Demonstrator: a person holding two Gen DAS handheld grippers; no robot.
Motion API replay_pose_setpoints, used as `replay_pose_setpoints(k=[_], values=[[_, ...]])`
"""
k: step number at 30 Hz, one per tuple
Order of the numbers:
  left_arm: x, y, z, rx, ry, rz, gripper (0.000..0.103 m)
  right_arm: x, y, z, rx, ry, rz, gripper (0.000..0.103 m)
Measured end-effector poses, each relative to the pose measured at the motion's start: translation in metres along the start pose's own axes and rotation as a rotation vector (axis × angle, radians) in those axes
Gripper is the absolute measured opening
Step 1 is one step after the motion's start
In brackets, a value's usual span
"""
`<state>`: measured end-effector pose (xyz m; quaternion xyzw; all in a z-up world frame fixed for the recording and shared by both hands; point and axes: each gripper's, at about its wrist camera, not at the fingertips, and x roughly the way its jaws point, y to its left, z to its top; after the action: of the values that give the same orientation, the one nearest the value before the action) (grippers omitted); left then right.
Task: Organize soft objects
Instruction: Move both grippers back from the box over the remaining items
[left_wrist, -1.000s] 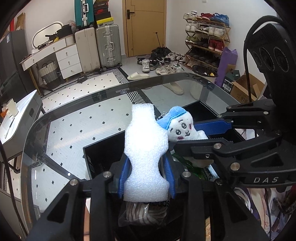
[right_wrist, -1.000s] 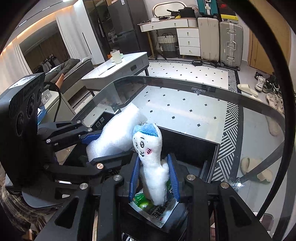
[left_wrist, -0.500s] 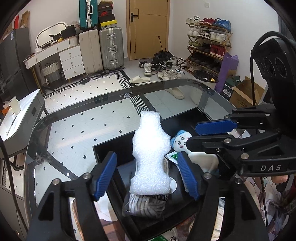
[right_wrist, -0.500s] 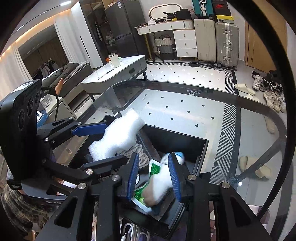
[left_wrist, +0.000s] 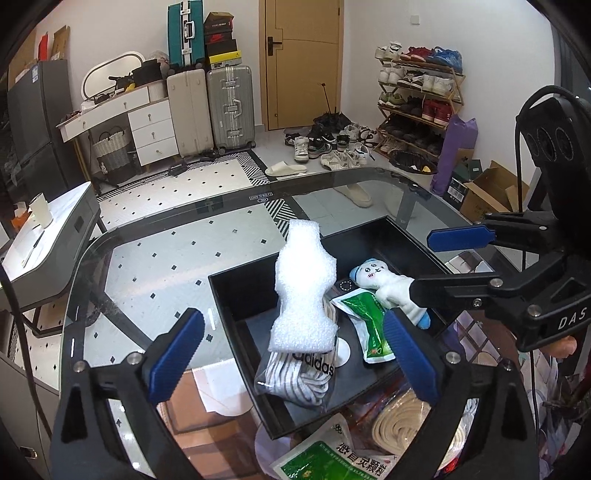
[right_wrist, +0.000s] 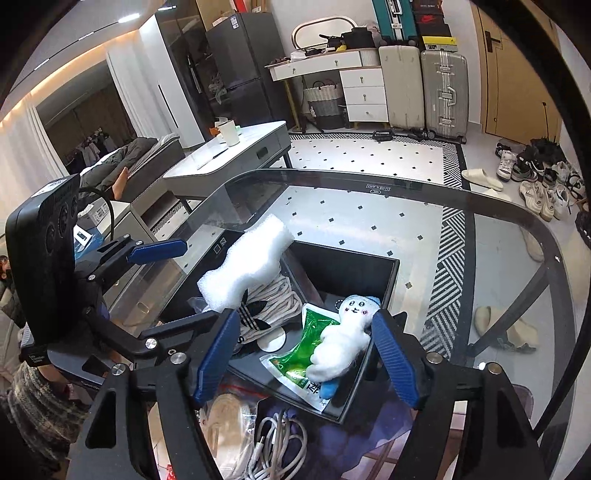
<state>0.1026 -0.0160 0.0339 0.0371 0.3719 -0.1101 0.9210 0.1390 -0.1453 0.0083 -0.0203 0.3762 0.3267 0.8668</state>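
Left wrist view: left gripper (left_wrist: 295, 345) jaws wide and opening, blue pads apart on both sides of the white foam block (left_wrist: 304, 295), not touching it, nothing gripped. Foam block stands tilted in the black tray (left_wrist: 236, 291), leaning on a bagged striped cloth with adidas print (left_wrist: 299, 373). Tray sits on the glass worktop (left_wrist: 155, 266). Beside the foam, toward the tray's right side: green packet (left_wrist: 369, 325) lying flat, white plush doll with blue cap (left_wrist: 388, 286) lying partly on it, its lower end hidden behind the right gripper's finger.

Right wrist view: right gripper (right_wrist: 303, 358) jaws opening too, pads clear of the white plush doll (right_wrist: 341, 341) that lies between them, face up, head toward the far tray wall (right_wrist: 391, 273). Doll rests on the green packet (right_wrist: 306, 345). Foam block (right_wrist: 247, 273) leans over the adidas bag (right_wrist: 266, 314) at the tray's left side. Left gripper's blue pad (right_wrist: 159, 249) shows just left of the foam, not touching. Coiled white cable (right_wrist: 273, 443) below the tray, near edge.
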Motion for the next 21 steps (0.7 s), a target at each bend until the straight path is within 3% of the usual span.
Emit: replay_pose_setpoints(k=[8, 21], values=[[-0.015, 0.001, -0.013, -0.023, -0.01, -0.004, 0.103, -0.015, 0.005, -0.01, -0.007, -0.005, 0.008, 0.092], [-0.031, -0.003, -0.036, -0.04, 0.0, 0.021, 0.103, -0.036, 0.01, -0.028, 0.003, -0.01, 0.007, 0.093]])
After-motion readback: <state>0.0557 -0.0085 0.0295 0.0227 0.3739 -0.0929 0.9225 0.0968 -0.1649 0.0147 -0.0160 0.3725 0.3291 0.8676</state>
